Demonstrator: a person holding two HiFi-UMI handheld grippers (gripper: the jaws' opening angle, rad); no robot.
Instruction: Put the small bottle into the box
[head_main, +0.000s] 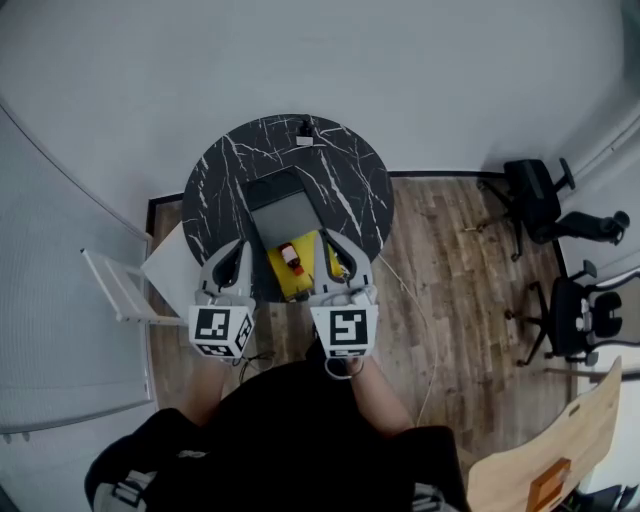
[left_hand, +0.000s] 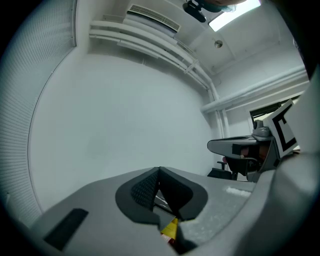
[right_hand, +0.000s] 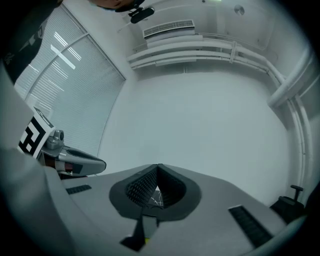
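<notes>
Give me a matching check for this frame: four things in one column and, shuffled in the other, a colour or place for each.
Things:
1. round table
2. box
3. small bottle
4. office chairs

Colour or place:
A. on the wooden floor
B. lying on a yellow sheet at the table's near edge
C. black with white veins
D. grey, on the middle of the table

Pairs: 1-C, 2-D, 3-B, 4-A.

Soft, even white light from the ceiling panel (left_hand: 234, 16) casts faint shadows below it; the 2 gripper views warp and darken at their rims.
</notes>
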